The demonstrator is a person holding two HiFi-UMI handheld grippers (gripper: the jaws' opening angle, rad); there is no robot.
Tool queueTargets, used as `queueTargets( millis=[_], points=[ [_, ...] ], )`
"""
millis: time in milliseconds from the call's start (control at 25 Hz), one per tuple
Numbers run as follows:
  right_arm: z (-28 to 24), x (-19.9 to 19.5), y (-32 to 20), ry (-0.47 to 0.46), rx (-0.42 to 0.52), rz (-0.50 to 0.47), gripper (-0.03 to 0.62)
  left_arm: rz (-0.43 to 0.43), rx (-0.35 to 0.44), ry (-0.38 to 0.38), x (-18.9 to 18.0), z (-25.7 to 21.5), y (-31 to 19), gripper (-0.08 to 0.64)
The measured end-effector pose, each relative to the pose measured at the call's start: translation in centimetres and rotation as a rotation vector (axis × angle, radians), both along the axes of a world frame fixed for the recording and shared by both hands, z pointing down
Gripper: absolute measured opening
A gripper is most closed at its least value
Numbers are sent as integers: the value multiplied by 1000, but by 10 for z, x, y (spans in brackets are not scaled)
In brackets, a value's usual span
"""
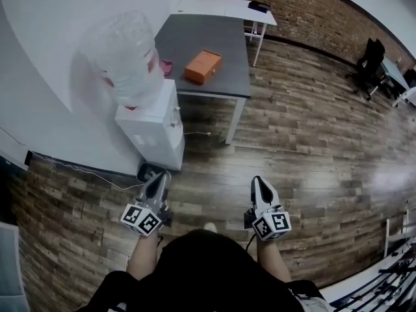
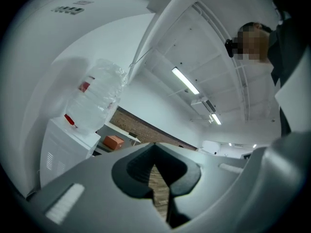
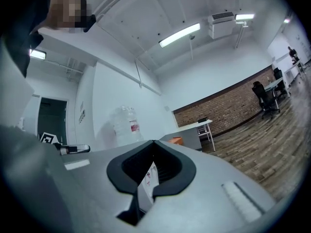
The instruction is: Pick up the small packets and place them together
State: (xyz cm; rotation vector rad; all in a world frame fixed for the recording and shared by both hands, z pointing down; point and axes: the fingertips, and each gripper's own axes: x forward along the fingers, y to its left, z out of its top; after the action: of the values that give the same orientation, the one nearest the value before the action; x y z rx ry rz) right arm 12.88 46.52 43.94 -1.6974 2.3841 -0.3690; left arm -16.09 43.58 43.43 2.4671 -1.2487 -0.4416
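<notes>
While both forearms reach forward from the body, side by side and apart, the left gripper [image 1: 162, 175] and the right gripper [image 1: 259, 182] point roughly level over the wood-plank floor [image 1: 312, 148]. Each gripper view shows its own jaws closed tip to tip with nothing between them.

Wide bare floor stretches ahead and to the right, as far as the brick wall [image 1: 305, 5] and a black office chair [image 1: 370, 64]. To the left a smooth white wall [image 1: 52, 44] closes the space. Against it stands a boxy white water dispenser [image 1: 153, 125] topped by a clear, crinkled plastic bottle [image 1: 127, 54], just ahead of the left gripper.

Behind the dispenser is a matte grey table [image 1: 195, 38] on thin pale legs, its right edge open to the floor. A white table [image 1: 224, 8] butts against its far end.

On the grey top lies a rectangular orange box [image 1: 203, 65], well ahead of both grippers. A pink scrap [image 1: 167, 67] sits near the bottle. Whether either is a small packet is too small to tell.
</notes>
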Motion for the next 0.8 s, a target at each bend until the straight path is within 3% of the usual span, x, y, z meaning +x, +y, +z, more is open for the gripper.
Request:
queueTargets(
  millis=[200, 360, 520, 800],
  points=[
    [8, 27, -9, -10, -20, 36, 2, -22, 5, -28, 15, 0, -7, -2],
    [16, 36, -18, -33, -42, 68, 2, 21, 11, -74, 22, -2, -17, -2],
    [28, 36, -34, -36, -75, 85, 2, 85, -9, -51, 33, 0, -40, -2],
    [18, 40, -89, 7, -65, 120, 2, 111, -8, -17, 31, -3, -107, -2]
  ],
)
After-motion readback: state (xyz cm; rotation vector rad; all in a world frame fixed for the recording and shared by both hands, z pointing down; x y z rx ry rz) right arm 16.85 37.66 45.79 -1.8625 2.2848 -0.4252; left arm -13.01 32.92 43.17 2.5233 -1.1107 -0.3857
